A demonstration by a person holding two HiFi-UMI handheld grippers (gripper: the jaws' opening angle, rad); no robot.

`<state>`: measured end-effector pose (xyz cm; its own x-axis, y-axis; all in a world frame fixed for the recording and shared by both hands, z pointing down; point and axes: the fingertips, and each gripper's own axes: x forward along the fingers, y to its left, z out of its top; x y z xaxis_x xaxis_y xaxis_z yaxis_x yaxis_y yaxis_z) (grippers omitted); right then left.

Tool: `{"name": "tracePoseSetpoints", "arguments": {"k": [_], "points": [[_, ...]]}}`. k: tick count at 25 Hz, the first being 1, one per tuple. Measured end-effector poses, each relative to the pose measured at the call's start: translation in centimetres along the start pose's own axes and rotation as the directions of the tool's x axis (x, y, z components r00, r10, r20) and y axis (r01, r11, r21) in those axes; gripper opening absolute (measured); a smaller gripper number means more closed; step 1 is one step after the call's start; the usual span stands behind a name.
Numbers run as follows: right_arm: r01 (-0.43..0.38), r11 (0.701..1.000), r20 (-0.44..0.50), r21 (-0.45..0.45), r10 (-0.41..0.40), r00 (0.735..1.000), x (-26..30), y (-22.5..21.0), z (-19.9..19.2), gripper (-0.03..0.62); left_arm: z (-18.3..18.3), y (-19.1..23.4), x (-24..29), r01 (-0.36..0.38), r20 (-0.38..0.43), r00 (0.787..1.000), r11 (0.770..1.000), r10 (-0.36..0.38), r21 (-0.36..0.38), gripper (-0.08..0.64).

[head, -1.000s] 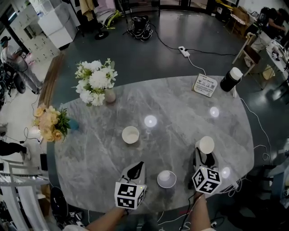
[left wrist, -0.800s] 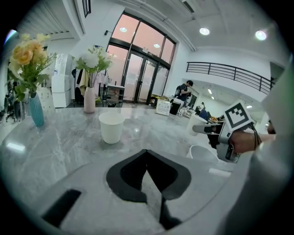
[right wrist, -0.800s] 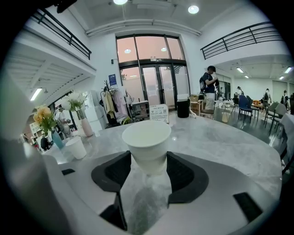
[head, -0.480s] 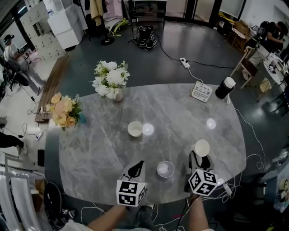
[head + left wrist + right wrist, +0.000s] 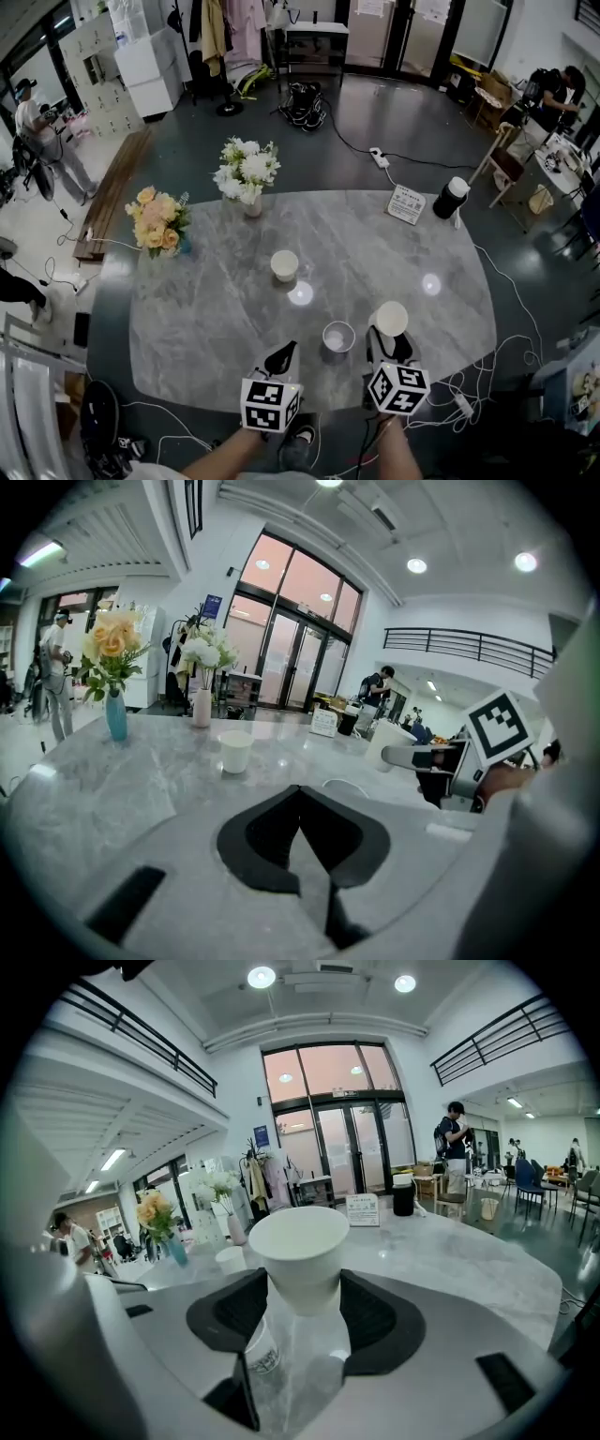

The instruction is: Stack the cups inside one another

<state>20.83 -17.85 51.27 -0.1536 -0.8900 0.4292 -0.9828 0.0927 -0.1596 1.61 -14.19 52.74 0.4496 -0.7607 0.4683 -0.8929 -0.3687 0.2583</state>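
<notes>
Cup one (image 5: 300, 1246), white, is clamped upright in the right gripper (image 5: 298, 1302) over the near side of the table (image 5: 216, 309). Left gripper (image 5: 298, 803) is pinched shut w/ nothing in it. 2nd cup (image 5: 338, 336) sits btw the two grippers, 3rd cup (image 5: 283, 265) stands farther back, approx mid table

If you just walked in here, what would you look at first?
A white cup sits upright, clamped in the right tongs, by the grey table's near edge. Orange flowers and white flowers stand in vases at its far left.
</notes>
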Motion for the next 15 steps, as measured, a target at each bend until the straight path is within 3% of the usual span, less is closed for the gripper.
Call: {"name": "tracePoseSetpoints", "arguments": {"k": [15], "points": [[-0.141, 0.989, -0.013, -0.047, 0.141, 0.99, -3.0, 6.6, -1.2, 0.227, -0.8, -0.4, -5.2, -0.042, 0.05, 0.998, 0.999, 0.043, -0.018, -0.005]]}}
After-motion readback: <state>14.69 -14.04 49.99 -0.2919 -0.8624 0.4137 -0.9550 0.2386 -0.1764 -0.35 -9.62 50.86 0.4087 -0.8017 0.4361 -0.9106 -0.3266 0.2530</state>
